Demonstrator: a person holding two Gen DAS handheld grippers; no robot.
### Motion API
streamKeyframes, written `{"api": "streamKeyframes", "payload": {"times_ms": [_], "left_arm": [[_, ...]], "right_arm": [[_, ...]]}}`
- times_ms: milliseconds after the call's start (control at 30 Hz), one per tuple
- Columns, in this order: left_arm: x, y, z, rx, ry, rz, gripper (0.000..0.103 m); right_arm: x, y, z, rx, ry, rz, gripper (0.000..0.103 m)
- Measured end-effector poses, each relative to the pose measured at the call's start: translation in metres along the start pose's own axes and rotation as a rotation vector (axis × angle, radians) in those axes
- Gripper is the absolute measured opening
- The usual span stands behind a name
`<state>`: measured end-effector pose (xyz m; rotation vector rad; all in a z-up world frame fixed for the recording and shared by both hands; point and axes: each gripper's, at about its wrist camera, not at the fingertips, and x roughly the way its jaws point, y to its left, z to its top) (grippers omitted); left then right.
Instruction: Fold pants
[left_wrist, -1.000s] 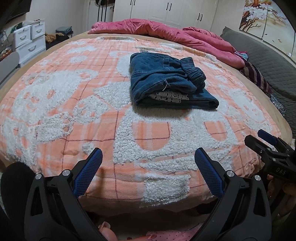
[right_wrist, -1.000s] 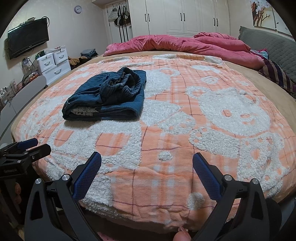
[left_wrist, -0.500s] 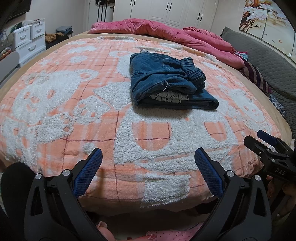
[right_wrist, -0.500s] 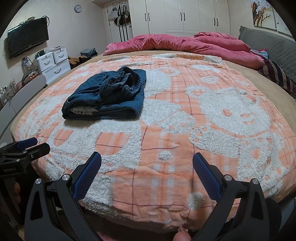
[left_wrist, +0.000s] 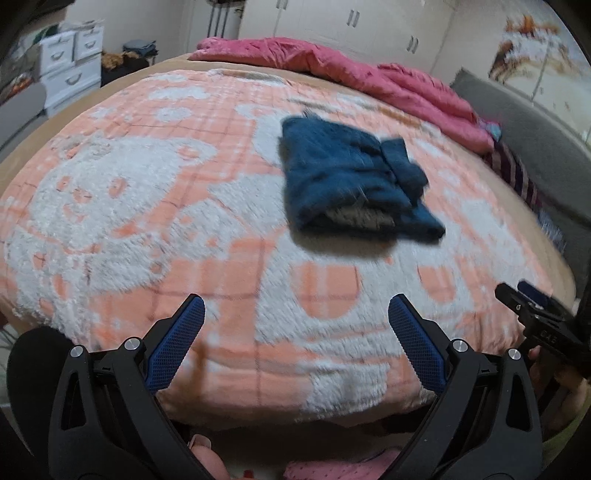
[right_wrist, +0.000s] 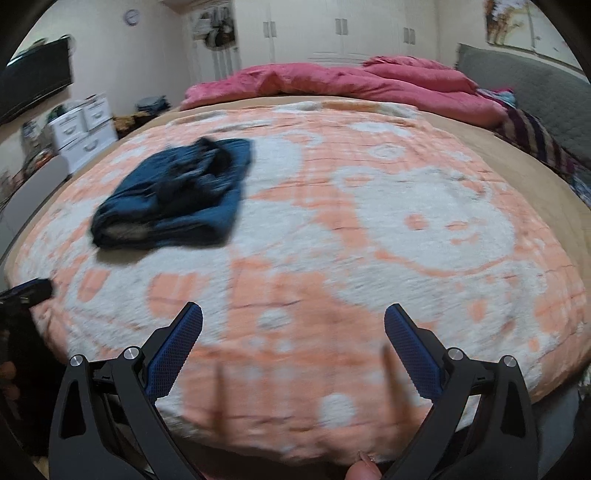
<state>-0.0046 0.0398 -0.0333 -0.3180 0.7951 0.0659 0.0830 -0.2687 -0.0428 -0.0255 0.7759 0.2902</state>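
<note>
My left claw (left_wrist: 295, 321): wide open, empty | pants (left_wrist: 354, 181): folded bundle on the blanket (left_wrist: 110, 206), well ahead, slightly right of this claw, nearer it | my right claw (right_wrist: 293, 328): wide open, empty, pants far ahead-left.

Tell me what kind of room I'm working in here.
A bedroom, most likely: a bed under an orange-and-white plaid fleece blanket, a rumpled pink duvet, and white wardrobe doors behind.
</note>
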Motion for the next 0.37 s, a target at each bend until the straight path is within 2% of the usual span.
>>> {"api": "streamKeyframes", "payload": {"times_ms": [67, 200, 267, 333, 367], "left_arm": [[0.005, 0.017, 0.017, -0.021, 0.004, 0.024, 0.094], [0.024, 0.074, 0.071, -0.051, 0.001, 0.204, 0.094], [0.035, 0.104, 0.099, -0.08, 0.002, 0.286, 0.094], [0.051, 0.135, 0.128, -0.116, 0.004, 0.331, 0.094], [0.061, 0.148, 0.14, -0.133, 0.006, 0.339, 0.094]], "right_arm": [[0.005, -0.03, 0.016, 0.046, 0.004, -0.057, 0.099], [0.026, -0.113, 0.058, 0.163, 0.017, -0.178, 0.099], [0.047, -0.158, 0.078, 0.202, 0.056, -0.242, 0.099], [0.069, -0.192, 0.093, 0.229, 0.101, -0.285, 0.099], [0.069, -0.192, 0.093, 0.229, 0.101, -0.285, 0.099]]}}
